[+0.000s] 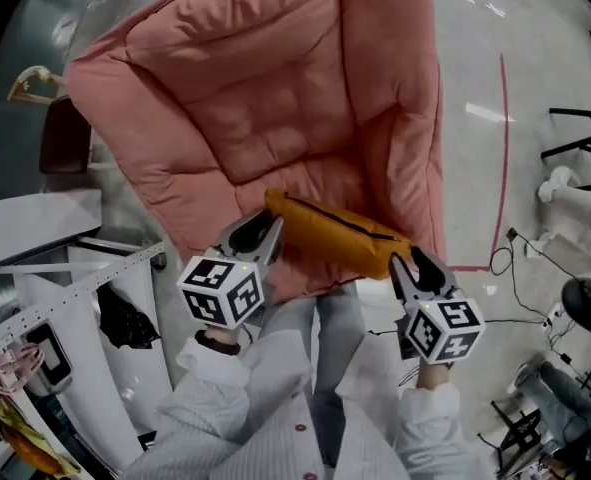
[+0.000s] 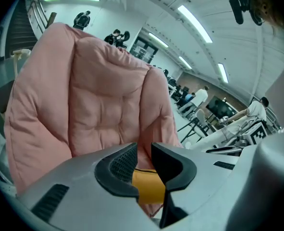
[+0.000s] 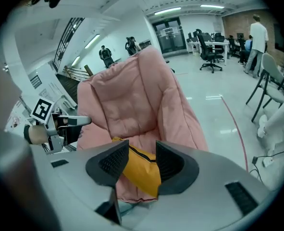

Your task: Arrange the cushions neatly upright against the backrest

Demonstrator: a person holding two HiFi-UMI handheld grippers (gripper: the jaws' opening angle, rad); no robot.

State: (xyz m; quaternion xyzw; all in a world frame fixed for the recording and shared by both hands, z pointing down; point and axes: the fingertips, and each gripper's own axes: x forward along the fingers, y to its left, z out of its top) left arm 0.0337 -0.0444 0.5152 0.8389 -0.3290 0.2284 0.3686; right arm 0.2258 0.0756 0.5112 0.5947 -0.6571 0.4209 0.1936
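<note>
An orange-yellow cushion (image 1: 335, 233) lies across the front of the seat of a big pink padded chair (image 1: 275, 98), one end towards each gripper. My left gripper (image 1: 258, 230) is at the cushion's left end. In the left gripper view the cushion (image 2: 149, 186) sits low between the narrowly parted jaws, and I see no firm pinch. My right gripper (image 1: 415, 268) is at the right end. There the jaws stand wider apart around the cushion's zipped edge (image 3: 141, 170). The chair's backrest (image 2: 108, 95) rises behind the cushion.
A white metal frame (image 1: 65, 288) with hanging items stands at the left, with a dark stool (image 1: 63, 136) behind it. A red floor line (image 1: 502, 148) and black cables (image 1: 520, 278) run at the right. Office chairs (image 3: 209, 52) and people are far behind.
</note>
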